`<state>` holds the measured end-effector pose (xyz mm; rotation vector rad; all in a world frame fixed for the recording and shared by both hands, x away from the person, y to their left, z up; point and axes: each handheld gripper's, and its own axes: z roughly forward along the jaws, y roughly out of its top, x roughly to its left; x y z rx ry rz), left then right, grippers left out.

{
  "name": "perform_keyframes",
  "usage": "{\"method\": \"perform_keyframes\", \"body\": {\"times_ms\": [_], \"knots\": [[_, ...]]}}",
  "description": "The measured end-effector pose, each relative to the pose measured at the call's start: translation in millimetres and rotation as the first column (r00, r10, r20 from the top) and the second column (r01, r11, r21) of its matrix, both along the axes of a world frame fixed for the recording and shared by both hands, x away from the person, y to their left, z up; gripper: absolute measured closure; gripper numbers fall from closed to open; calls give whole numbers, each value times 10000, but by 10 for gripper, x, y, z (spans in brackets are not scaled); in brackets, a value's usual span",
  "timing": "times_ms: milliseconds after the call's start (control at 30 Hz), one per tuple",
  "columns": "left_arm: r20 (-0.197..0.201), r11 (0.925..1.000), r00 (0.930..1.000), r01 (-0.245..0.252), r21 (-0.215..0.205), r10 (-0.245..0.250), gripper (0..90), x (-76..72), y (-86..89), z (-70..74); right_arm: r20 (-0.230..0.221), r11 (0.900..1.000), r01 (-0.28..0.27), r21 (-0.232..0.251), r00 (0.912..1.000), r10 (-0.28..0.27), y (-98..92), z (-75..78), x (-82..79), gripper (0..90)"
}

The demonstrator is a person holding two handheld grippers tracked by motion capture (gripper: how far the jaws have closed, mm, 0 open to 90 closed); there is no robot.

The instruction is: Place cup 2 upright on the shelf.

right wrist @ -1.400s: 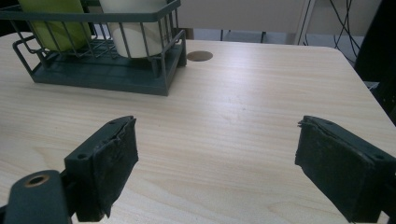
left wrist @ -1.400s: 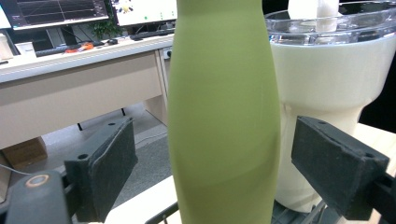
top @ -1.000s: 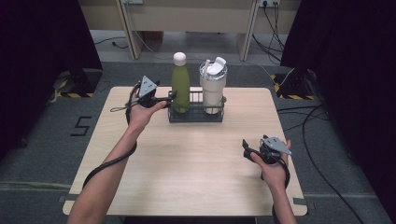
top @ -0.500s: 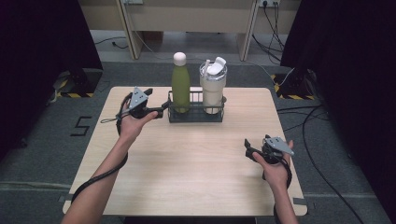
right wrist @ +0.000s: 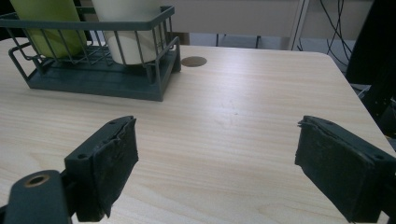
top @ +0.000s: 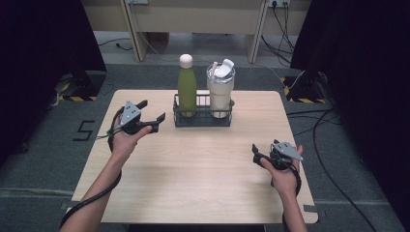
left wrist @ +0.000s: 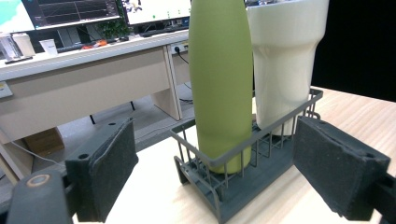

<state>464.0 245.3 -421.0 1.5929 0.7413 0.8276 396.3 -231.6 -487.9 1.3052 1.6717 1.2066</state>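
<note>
A: Change since the earlier frame?
B: The left gripper (top: 153,116) has drawn back from the wire rack (top: 202,121) and now sits just left of it, jaws wide apart, holding nothing.

A: Position of the bottle?
B: The green bottle (top: 186,90) stands upright in the rack's left half, beside the cream tumbler (top: 220,91). In the left gripper view their tops are cut off.

A: Right side?
B: The right gripper (top: 255,152) hovers near the table (top: 203,193) edge, well apart from the rack, jaws wide open and empty.
</note>
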Motion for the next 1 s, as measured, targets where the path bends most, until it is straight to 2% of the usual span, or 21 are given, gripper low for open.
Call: {"method": "perform_keyframes", "body": {"times_ms": [433,1000], "knots": [[-272,9993,9994,-226,-313,217,133,-274,206,-117,-125,10000,72,29,9999,-71,-1,-26,-5,128],[-278,9982,9982,-531,-279,523,134,-569,435,-262,-149,9999,131,12,9998,-131,-17,-37,-16,129]]}}
